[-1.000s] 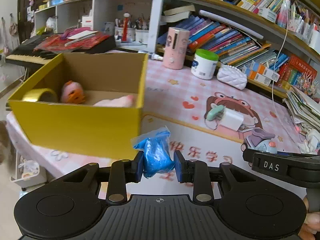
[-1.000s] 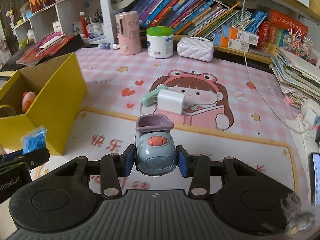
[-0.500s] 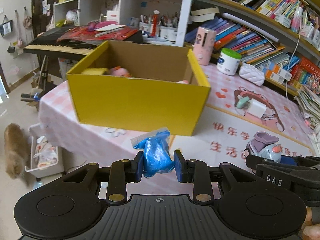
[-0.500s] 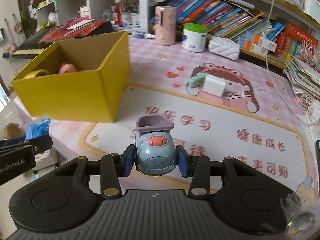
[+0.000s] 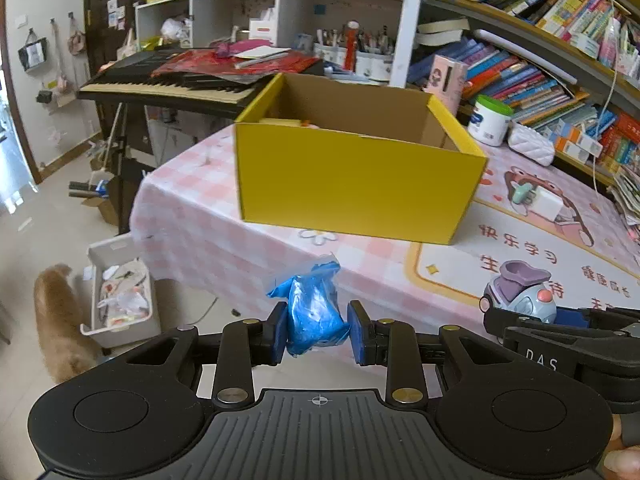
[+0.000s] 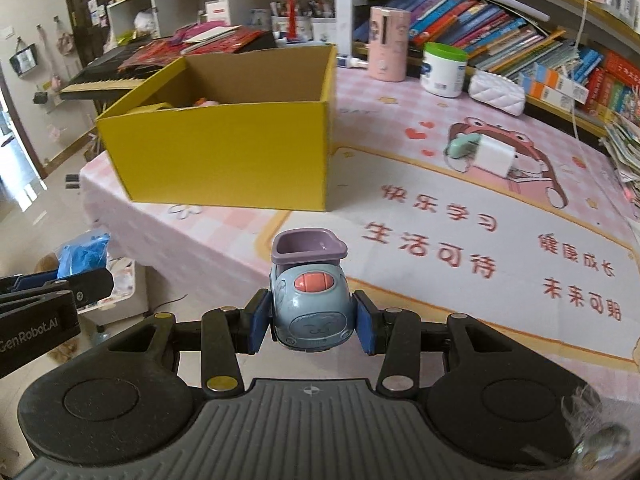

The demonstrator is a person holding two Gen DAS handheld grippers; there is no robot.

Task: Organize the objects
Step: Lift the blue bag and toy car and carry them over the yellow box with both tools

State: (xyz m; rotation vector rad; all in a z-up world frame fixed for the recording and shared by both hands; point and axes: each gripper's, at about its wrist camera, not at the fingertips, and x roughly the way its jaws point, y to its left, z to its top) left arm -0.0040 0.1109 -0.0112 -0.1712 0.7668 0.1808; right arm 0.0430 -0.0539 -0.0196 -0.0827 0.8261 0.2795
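Note:
My left gripper [image 5: 318, 338] is shut on a crumpled blue bag [image 5: 314, 312] and holds it in the air off the table's near-left edge. My right gripper [image 6: 312, 322] is shut on a grey-blue toy car with a purple cup on top [image 6: 312, 304], above the table's front edge. The toy car also shows in the left wrist view [image 5: 520, 296], and the blue bag shows in the right wrist view [image 6: 82, 254]. The open yellow cardboard box [image 5: 356, 182] stands on the table ahead of both grippers [image 6: 224, 152]; a pink toy and a tape roll show partly inside.
A white charger with a mint plug [image 6: 486, 154] lies on the cartoon mat. A pink cup [image 6: 388, 42], a green-lidded jar [image 6: 442, 68] and a white purse [image 6: 496, 90] stand by the bookshelf. A keyboard [image 5: 172, 86], a floor bin [image 5: 120, 292] and a dog [image 5: 56, 320] are at left.
Both grippers have pulled back and to the left from the table, still holding their objects. The yellow box now sits farther away and more central in both views.

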